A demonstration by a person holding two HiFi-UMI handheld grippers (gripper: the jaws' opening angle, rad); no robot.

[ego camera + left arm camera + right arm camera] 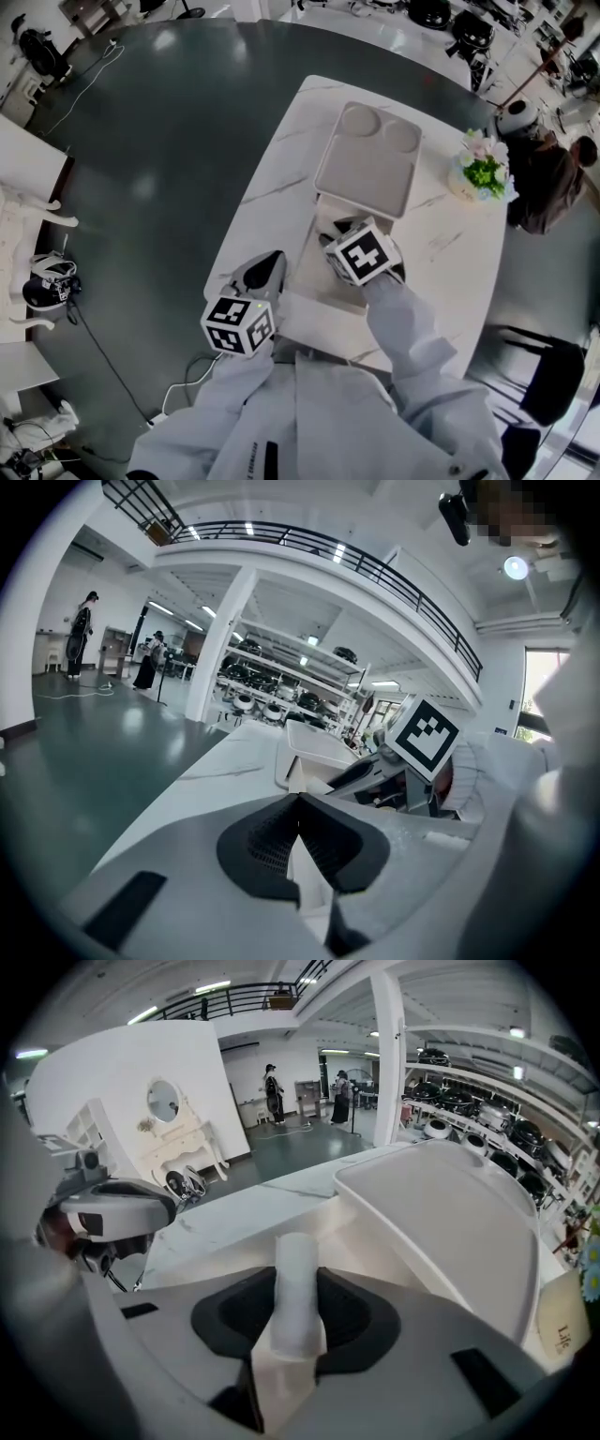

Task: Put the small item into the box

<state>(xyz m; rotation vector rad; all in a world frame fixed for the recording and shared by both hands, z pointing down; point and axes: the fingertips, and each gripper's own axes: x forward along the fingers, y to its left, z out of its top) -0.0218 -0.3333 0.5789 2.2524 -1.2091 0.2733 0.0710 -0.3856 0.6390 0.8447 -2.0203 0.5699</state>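
Note:
A white box point(317, 281) lies open on the marble table point(450, 253), its lid point(370, 159) with two round hollows folded back on the far side. My right gripper point(339, 234) points steeply down over the box. Its jaws point(297, 1283) are shut on a small white cylinder point(296, 1269), which stands up between the pads. The lid point(450, 1222) rises to the right just beyond it. My left gripper point(266, 270) rests at the table's left edge beside the box, and its jaws point(299, 803) meet at the tips with nothing between them.
A pot of flowers point(484, 169) stands at the table's right edge, with a person point(553, 183) seated behind it. A black chair point(553, 375) is at the near right. Dark floor lies left of the table, with a cable point(103, 347) on it.

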